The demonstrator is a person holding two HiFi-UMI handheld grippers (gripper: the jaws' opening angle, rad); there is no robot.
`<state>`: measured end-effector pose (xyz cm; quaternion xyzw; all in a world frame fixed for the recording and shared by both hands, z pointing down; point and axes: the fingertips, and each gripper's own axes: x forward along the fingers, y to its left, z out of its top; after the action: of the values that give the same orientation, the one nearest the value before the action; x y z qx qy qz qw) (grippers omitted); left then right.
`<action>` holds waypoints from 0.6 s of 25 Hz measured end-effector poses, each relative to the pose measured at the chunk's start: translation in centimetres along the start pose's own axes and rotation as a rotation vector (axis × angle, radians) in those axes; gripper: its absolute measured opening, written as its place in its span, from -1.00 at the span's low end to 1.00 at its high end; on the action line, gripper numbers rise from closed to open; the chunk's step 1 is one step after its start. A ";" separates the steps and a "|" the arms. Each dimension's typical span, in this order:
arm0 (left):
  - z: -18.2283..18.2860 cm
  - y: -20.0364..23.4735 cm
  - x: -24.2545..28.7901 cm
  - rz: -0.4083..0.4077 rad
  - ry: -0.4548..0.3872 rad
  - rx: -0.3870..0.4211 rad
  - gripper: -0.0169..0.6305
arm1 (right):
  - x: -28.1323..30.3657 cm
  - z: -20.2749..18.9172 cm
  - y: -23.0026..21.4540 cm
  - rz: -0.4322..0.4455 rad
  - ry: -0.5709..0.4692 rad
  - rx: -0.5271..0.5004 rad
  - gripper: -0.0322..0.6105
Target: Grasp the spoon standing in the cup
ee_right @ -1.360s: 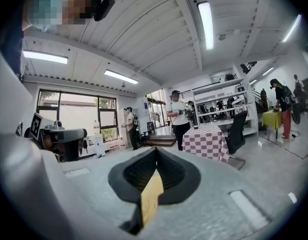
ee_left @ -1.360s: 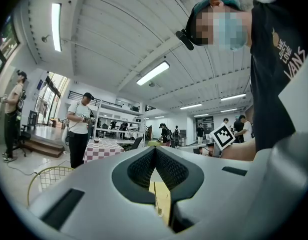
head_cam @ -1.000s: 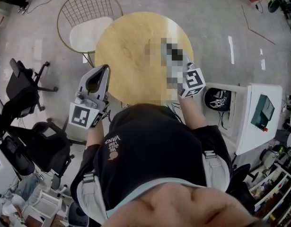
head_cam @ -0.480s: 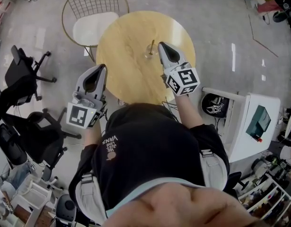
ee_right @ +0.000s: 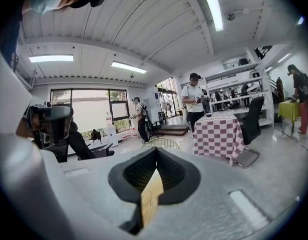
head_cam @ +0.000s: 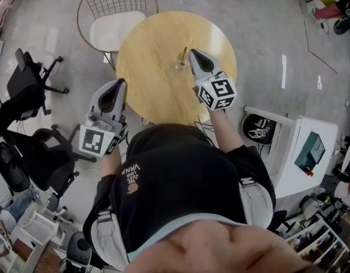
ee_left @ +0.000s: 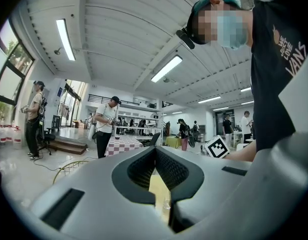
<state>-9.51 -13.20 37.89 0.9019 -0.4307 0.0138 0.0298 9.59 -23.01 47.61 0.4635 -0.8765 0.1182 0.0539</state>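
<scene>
Wooden and round, the table (head_cam: 146,44) is seen with a clear cup (head_cam: 180,65) near its centre, the spoon (head_cam: 184,53) standing in it. The right gripper (head_cam: 192,53) is held just beside the cup at its 3 o'clock, jaws pressed together on nothing. The left gripper (head_cam: 121,82), likewise closed and empty, is held at the table's 8 o'clock edge.
</scene>
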 end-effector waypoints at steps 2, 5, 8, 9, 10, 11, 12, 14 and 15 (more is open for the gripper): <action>0.0 -0.1 0.0 0.003 -0.009 0.009 -0.91 | 0.2 -0.4 0.0 0.009 0.008 0.002 -0.90; 0.2 0.0 -0.1 0.013 -0.016 0.015 -0.91 | 0.7 -0.9 0.0 0.022 0.020 0.005 -0.90; 0.0 0.1 -0.2 0.031 -0.002 0.022 -0.91 | 1.0 -1.4 -0.1 0.033 0.029 0.007 -0.90; 0.0 0.0 -0.2 0.035 0.000 0.021 -0.91 | 1.1 -1.7 -0.2 0.037 0.034 0.008 -0.90; 0.0 0.0 -0.2 0.039 0.003 0.017 -0.91 | 1.2 -1.9 -0.3 0.041 0.040 0.010 -0.90; 0.1 -0.2 -0.1 0.044 0.007 0.008 -0.91 | 1.3 -2.1 -0.4 0.044 0.045 0.013 -0.90; 0.1 -0.3 0.0 0.049 0.012 -0.003 -0.91 | 1.4 -2.4 -0.4 0.047 0.051 0.016 -0.90; 0.2 -0.6 0.2 0.057 0.020 -0.020 -0.91 | 1.5 -2.8 -0.6 0.051 0.061 0.020 -0.90; 0.2 -0.7 0.2 0.059 0.021 -0.023 -0.91 | 1.6 -3.0 -0.6 0.055 0.066 0.021 -0.90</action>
<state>-8.82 -12.96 37.69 0.8881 -0.4570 0.0193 0.0444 9.16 -23.87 50.98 0.4357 -0.8853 0.1443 0.0748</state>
